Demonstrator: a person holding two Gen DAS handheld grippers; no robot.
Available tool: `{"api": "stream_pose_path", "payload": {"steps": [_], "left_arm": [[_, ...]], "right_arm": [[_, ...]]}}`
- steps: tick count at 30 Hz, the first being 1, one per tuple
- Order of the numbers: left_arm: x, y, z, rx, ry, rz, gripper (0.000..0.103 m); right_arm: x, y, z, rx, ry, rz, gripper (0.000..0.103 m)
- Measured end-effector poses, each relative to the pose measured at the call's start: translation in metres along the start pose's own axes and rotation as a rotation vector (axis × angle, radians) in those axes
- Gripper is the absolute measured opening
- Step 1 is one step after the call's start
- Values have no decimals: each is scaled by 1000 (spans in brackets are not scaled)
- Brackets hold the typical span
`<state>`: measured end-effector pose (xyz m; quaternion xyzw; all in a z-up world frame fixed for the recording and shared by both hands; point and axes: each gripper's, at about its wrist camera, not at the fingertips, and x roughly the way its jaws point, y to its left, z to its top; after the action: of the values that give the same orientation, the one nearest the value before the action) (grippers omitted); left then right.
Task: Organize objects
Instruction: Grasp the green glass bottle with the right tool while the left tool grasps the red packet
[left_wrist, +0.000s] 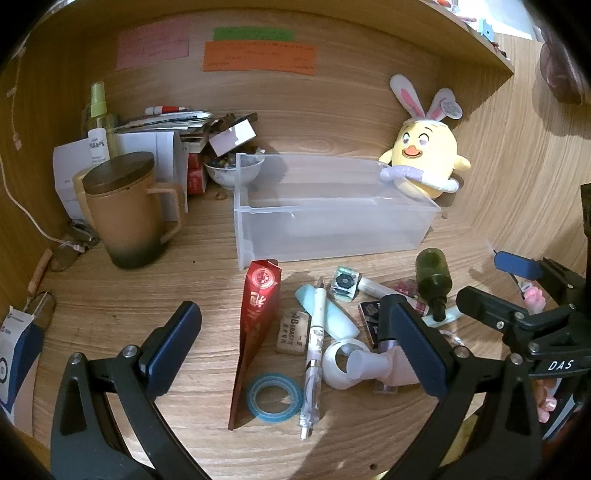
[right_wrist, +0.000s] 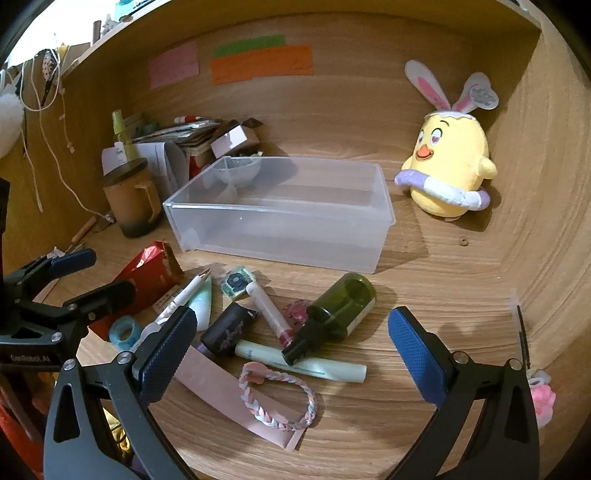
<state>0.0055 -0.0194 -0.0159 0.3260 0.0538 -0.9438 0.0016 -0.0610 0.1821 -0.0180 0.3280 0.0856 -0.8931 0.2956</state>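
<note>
Back wall: pink note (left_wrist: 153, 46), green note (left_wrist: 253, 34), orange note (left_wrist: 258, 57). Lidded brown mug (left_wrist: 127, 210) at left, before a paper stack (left_wrist: 162, 122). Yellow chick plush (right_wrist: 448, 170) stands right, near corner.

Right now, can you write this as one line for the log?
left tongs: open, empty | right tongs: open, empty | clear bin: empty | clutter: on desk, in front of bin

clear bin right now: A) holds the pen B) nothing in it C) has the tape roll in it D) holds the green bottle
B: the clear bin shows only bare walls and floor, while the green bottle, pen and tape roll all lie on the desk in front of it.
</note>
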Motion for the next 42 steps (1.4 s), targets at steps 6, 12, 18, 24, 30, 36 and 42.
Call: {"api": "stream_pose_path", "payload": {"steps": [6,12,18,24,30,36,42], "left_arm": [[4,12,2,-17,10,7,87],[15,31,4,-48,35,39,85],[39,38,13,-28,106,24,81],[65,36,20,10,197,-14,69],[81,36,20,27,248,-16,50],[83,39,17,9,242,-1,28],[69,42,16,5,193,45,28]], "right_arm": [[8,-10,3,33,1,0,102],[22,-33,9,94,31,-18,91],[46,-45,10,141,88,-28,78],[68,-50,7,162,153,-37,66],[81,-59,4,222,204,22,50],[83,-63,1,251,201,30,41],[73,-62,-2,247,157,15,41]]}}
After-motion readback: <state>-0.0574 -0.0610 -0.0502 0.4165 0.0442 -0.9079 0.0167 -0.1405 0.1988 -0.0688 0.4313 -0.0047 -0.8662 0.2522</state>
